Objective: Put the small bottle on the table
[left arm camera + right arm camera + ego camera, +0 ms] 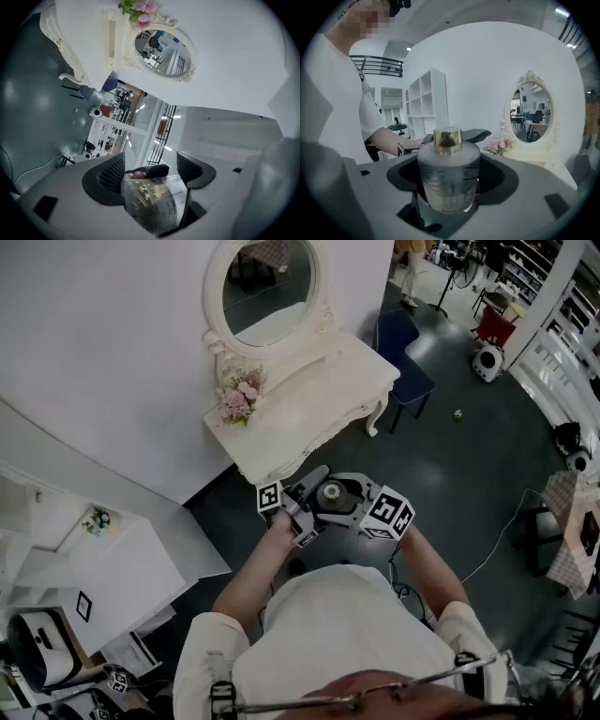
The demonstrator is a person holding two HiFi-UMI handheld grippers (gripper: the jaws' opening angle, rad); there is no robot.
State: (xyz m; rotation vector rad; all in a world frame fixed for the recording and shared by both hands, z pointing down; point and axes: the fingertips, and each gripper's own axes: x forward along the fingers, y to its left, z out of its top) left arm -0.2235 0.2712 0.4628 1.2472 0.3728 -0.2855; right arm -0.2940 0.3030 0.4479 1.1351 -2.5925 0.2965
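Observation:
I hold both grippers close together in front of my chest, over the dark floor. My right gripper (pixel 349 495) (pixel 449 157) is shut on a frosted bottle (pixel 447 180) with a gold cap (pixel 330 492), which stands upright between the jaws. The left gripper (pixel 302 495) (pixel 151 166) is turned over. Its jaws are closed on a small clear bottle (pixel 152 197) with gold print and a dark cap. The white dressing table (pixel 314 404) (pixel 79 37) stands ahead of me, apart from both grippers.
On the table are an oval mirror (pixel 272 287) (pixel 532 110) and pink flowers (pixel 239 399) (pixel 499 145). A blue chair (pixel 405 357) stands to its right. White shelves (pixel 122 568) (pixel 426 108) are at my left. A cable (pixel 497 540) runs over the floor on the right.

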